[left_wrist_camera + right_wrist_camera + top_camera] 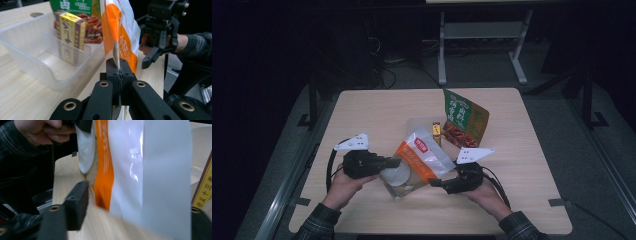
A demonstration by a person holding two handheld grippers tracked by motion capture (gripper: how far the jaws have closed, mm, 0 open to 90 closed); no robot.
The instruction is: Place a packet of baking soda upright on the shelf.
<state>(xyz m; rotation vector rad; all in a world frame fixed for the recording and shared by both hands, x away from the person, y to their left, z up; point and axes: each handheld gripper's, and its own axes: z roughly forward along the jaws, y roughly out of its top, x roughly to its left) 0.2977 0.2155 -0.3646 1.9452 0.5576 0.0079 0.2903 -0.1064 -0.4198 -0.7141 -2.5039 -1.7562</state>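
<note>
Above the surface [377, 112], left gripper [393, 162] clamped the orange-white bag's [422, 157] edge, forearm angled inward; right gripper [439, 183], jaws spread apart, flanked the bag's other side beside the clear bin [37, 50].

Both forearms, in plaid sleeves, come in from the near edge of the surface and angle toward each other. The left hand [343, 186] grips the left tool [396, 162], which points to the right with its jaws pressed together on the edge of an orange-and-white bag [419, 159]. The right hand [484, 192] grips the right tool [435, 183], which points to the left with its jaws spread wide, close beside the bag's lower corner. Each tool carries a pale three-cornered plate on top.
</note>
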